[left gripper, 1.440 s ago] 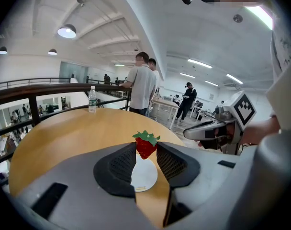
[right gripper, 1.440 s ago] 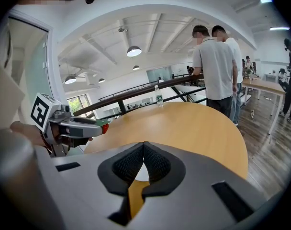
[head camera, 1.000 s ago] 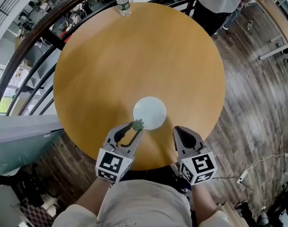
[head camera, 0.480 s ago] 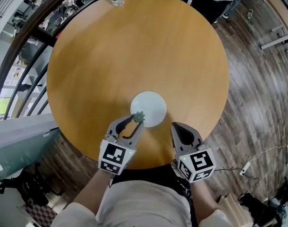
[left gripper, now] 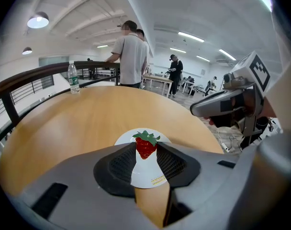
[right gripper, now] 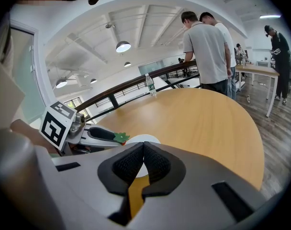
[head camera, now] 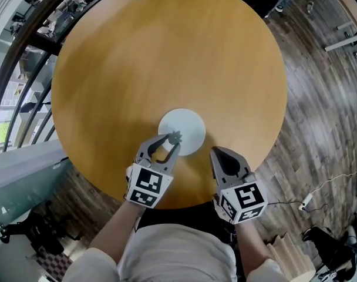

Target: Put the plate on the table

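Plate (head camera: 187,125) looks light, stiff: take by rim. L gripper (head camera: 171,141) clamps strawberry (left gripper: 145,146) over plate's near edge; R gripper (head camera: 218,153) closed, empty.

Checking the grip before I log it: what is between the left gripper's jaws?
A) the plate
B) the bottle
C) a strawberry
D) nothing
C: the left gripper has its jaws closed on a red strawberry, while the plate lies on the table.

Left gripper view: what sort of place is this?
Probably an open-plan office or lab, upper level: a railing behind the round table, desks with people standing, strip lights overhead.
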A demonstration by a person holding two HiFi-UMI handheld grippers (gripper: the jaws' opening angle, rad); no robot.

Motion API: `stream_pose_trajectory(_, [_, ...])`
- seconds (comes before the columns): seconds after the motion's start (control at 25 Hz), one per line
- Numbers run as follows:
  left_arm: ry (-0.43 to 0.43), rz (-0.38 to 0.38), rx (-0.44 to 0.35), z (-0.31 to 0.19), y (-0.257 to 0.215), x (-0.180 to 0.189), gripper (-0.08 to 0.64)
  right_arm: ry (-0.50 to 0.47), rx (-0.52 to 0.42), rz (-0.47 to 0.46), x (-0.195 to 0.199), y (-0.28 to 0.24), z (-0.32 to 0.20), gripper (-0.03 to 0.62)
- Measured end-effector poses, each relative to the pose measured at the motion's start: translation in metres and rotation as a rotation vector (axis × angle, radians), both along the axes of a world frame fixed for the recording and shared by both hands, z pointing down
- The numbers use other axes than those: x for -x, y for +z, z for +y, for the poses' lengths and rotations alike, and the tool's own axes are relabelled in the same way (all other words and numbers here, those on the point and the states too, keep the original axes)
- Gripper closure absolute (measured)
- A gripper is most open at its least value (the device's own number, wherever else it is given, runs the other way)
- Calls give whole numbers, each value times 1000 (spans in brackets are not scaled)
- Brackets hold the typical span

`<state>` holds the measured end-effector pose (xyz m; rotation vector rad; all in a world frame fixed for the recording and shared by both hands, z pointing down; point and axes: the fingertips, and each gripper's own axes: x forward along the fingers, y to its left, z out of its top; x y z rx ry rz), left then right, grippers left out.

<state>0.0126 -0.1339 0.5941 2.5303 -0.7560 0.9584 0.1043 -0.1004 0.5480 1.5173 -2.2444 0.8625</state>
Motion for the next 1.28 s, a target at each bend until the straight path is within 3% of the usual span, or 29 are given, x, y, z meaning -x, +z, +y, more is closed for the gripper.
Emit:
stream_pose_trajectory(0.36, [69,-80,1,2,29,-14,410,15,25,-12,-3,12,4,568])
stream_pose_trajectory(0.8, [91,-128,25,-1,50,-20,410,38,32,-21,-11,18,3,568])
stream_pose_trajectory(1.28, [87,-130,41,-6,56,-23,410,59,41,-24,-16,21,1,568])
